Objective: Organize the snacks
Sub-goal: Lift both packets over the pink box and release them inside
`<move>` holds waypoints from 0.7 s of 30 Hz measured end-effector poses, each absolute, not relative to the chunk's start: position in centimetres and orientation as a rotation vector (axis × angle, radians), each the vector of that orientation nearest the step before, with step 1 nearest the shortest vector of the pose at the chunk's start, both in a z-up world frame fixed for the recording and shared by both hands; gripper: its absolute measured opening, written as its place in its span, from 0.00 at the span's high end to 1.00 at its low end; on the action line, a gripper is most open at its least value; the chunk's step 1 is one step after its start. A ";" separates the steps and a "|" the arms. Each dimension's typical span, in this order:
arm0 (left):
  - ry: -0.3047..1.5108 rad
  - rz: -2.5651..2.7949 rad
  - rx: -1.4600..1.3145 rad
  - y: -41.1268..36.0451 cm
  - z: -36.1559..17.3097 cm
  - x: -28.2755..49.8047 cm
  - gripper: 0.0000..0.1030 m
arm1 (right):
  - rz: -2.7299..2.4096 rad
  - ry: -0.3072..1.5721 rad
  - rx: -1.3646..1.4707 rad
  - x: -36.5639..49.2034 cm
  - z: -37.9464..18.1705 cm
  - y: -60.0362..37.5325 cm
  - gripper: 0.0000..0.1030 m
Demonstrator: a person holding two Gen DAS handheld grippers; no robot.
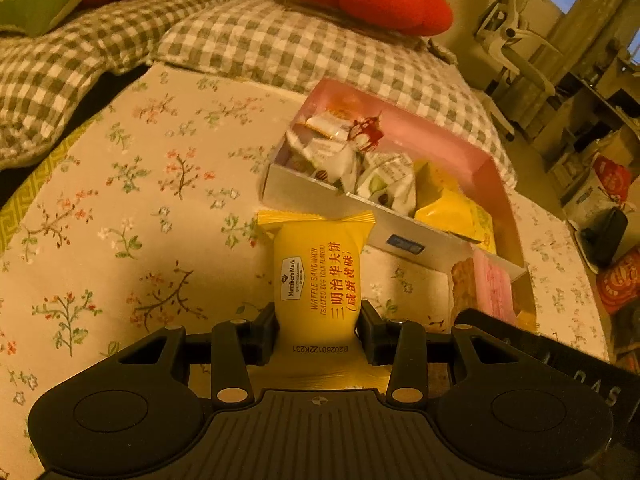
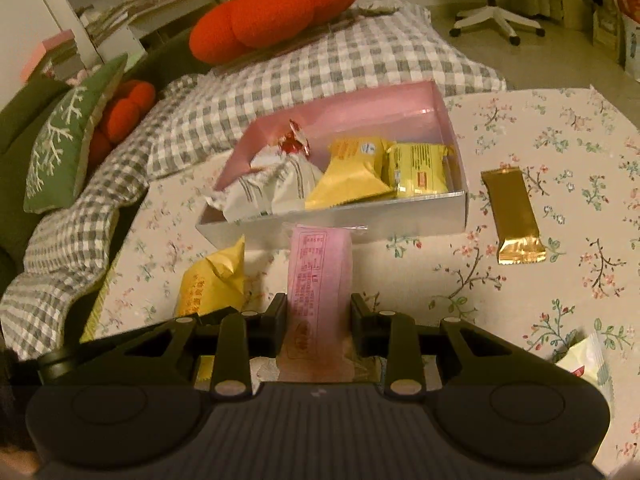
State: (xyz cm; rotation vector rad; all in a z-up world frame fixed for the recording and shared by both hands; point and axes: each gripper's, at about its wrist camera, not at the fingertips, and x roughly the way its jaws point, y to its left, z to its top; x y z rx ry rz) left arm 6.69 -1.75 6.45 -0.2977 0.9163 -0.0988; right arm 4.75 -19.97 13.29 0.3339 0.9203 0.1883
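Note:
My left gripper point(image 1: 319, 320) is shut on a yellow waffle sandwich packet point(image 1: 318, 272), held upright over the floral cloth just in front of the pink box point(image 1: 432, 140). My right gripper point(image 2: 319, 316) is shut on a pink snack packet point(image 2: 318, 276), its far end close to the box's white near wall point(image 2: 332, 224). The box holds white packets point(image 2: 276, 192), a red-and-white one point(image 2: 294, 142) and yellow packets point(image 2: 356, 172). In the left wrist view the pink packet point(image 1: 492, 284) shows at the right by the box's corner.
A gold bar point(image 2: 516, 216) lies right of the box. The right wrist view also shows a yellow packet point(image 2: 212, 284) to the left and a pale packet point(image 2: 588, 360) at the lower right. Checked bedding point(image 1: 280, 40) and orange cushions point(image 2: 276, 8) lie behind the box.

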 end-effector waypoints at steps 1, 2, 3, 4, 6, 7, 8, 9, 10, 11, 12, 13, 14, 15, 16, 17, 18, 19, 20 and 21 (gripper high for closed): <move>0.906 -0.098 -0.291 -1.8 6.6 6.6 0.62 | 0.186 0.910 0.336 4.8 13.5 -20.1 0.72; 0.899 -0.096 -0.289 -1.8 6.7 6.7 0.62 | 0.182 0.903 0.338 4.8 13.6 -20.1 0.72; 0.893 -0.095 -0.292 -1.8 6.9 6.7 0.63 | 0.179 0.898 0.343 4.9 13.7 -20.2 0.72; 0.888 -0.096 -0.298 -1.7 7.0 6.7 0.63 | 0.180 0.894 0.349 4.9 13.7 -20.3 0.72; 0.876 -0.105 -0.311 -1.6 7.4 6.8 0.63 | 0.178 0.886 0.356 5.1 13.8 -20.4 0.72; 0.867 -0.109 -0.311 -1.7 7.5 6.8 0.63 | 0.179 0.881 0.358 5.1 13.9 -20.5 0.72; 0.856 -0.108 -0.303 -1.8 7.7 6.8 0.63 | 0.179 0.873 0.360 5.1 14.1 -20.6 0.72; 0.848 -0.104 -0.293 -1.9 7.8 6.8 0.63 | 0.179 0.867 0.361 5.2 14.2 -20.6 0.72; 0.841 -0.099 -0.283 -1.9 7.9 6.9 0.63 | 0.180 0.862 0.363 5.2 14.3 -20.7 0.72; 0.836 -0.097 -0.277 -2.0 8.0 7.1 0.63 | 0.181 0.857 0.366 5.4 14.4 -20.8 0.72; 0.826 -0.096 -0.275 -2.0 8.2 7.3 0.63 | 0.180 0.849 0.367 5.6 14.6 -20.9 0.72; 0.814 -0.097 -0.269 -2.1 8.4 7.4 0.63 | 0.178 0.841 0.368 5.8 14.8 -21.0 0.72; 0.798 -0.097 -0.255 -2.3 8.7 7.5 0.63 | 0.178 0.830 0.367 6.1 15.0 -21.0 0.72; 0.781 -0.100 -0.237 -2.5 9.1 7.6 0.63 | 0.177 0.821 0.369 6.4 15.1 -21.1 0.72; 0.767 -0.104 -0.219 -2.8 9.4 7.8 0.63 | 0.178 0.814 0.374 6.7 15.3 -21.2 0.72; 0.752 -0.107 -0.200 -3.1 9.8 8.1 0.63 | 0.181 0.805 0.386 7.1 15.4 -21.3 0.72; 0.742 -0.111 -0.187 -3.5 10.2 8.4 0.63 | 0.181 0.796 0.397 7.4 15.6 -21.5 0.72; 0.740 -0.112 -0.183 -3.8 10.5 8.7 0.63 | 0.180 0.787 0.402 7.8 15.7 -21.6 0.72; 0.728 -0.124 -0.184 -4.1 11.1 9.2 0.63 | 0.177 0.776 0.405 8.1 15.9 -21.7 0.72; 0.714 -0.133 -0.188 -4.3 11.5 9.7 0.63 | 0.172 0.767 0.408 8.6 16.1 -21.9 0.72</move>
